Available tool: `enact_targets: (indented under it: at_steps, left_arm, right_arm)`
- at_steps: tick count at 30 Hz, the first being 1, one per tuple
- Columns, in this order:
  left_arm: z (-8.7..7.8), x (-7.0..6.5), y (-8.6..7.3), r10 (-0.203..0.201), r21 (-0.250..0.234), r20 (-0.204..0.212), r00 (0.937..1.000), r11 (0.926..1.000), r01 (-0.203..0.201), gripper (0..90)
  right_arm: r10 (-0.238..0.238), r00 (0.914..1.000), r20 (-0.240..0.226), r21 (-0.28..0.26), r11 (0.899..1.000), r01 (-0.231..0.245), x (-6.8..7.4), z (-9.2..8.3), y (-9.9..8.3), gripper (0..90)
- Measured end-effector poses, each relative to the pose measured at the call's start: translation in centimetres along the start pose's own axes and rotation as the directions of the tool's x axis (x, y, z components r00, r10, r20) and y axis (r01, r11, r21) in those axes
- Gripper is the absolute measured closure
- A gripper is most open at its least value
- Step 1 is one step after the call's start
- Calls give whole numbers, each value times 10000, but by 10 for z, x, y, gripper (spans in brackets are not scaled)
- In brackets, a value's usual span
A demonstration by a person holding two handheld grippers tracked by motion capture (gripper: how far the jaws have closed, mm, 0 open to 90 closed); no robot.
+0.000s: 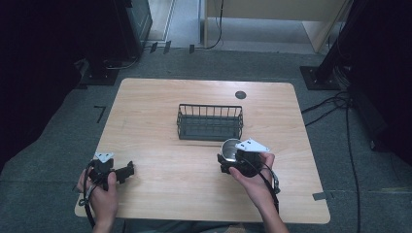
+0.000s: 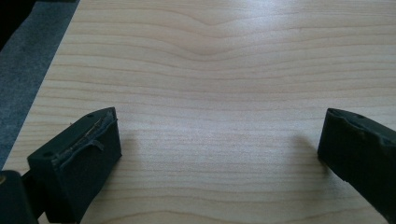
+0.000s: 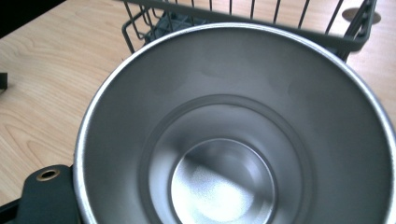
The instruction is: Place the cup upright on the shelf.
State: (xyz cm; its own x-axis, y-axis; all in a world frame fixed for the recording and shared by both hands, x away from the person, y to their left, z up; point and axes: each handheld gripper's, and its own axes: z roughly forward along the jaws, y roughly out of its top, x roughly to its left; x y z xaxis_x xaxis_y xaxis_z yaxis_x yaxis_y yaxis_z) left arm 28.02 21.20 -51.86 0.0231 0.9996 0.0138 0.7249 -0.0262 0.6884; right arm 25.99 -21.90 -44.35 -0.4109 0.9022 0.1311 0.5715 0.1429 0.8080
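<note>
Steel cup (image 3: 233, 130) sat at my right gripper (image 1: 232, 160), just in front of the near long side of the wire basket (image 1: 210, 122), at the middle-right of the wooden table (image 1: 160, 97). One cup and one basket were on the table. In the right gripper view the cup's mouth faced the camera; its brushed interior and round bottom were bare, with nothing inside. One black jaw with a brass rivet lay against the cup's outer wall at lower left; the opposite jaw was hidden by the cup, so I could not tell whether the jaws were clamped on it. The basket (image 3: 261, 23), black, rectangular and open-topped, stood just beyond the cup's rim; in the high view I saw only its dark floor, no contents. My right hand (image 1: 255, 177) held the gripper body, with the grey three-cornered plate above it. My left gripper (image 1: 127, 170) rested low at the near-left of the table, well apart from the cup and basket, held in my left hand (image 1: 102, 189). Its two jaws stood wide apart over bare wood, with nothing between them. A small dark round disc (image 1: 240, 94) sat in the tabletop behind the basket. Cables (image 1: 335, 104) lay on the grey floor to the right of the table.
</note>
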Motion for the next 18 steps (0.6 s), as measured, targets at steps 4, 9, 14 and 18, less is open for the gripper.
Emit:
enact_targets:
  at_steps: [4,9,14,18]
  left_arm:
    - [0,0,0,0,-1,1,10000,10000,0,0]
    - [0,0,0,3,0,0,10000,10000,-3,0]
    - [0,0,0,-4,1,-2,10000,10000,4,0]
    - [0,0,0,3,0,-1,10000,10000,-3,0]
  right_arm:
    - [-62,10000,-3,-65,10000,62,1,1,7,166]
    - [-194,9998,-20,-203,9996,194,3,2,20,166]
    - [-247,9997,-22,-279,9993,246,4,5,29,166]
    - [-263,9997,-25,-378,9989,262,3,6,37,166]
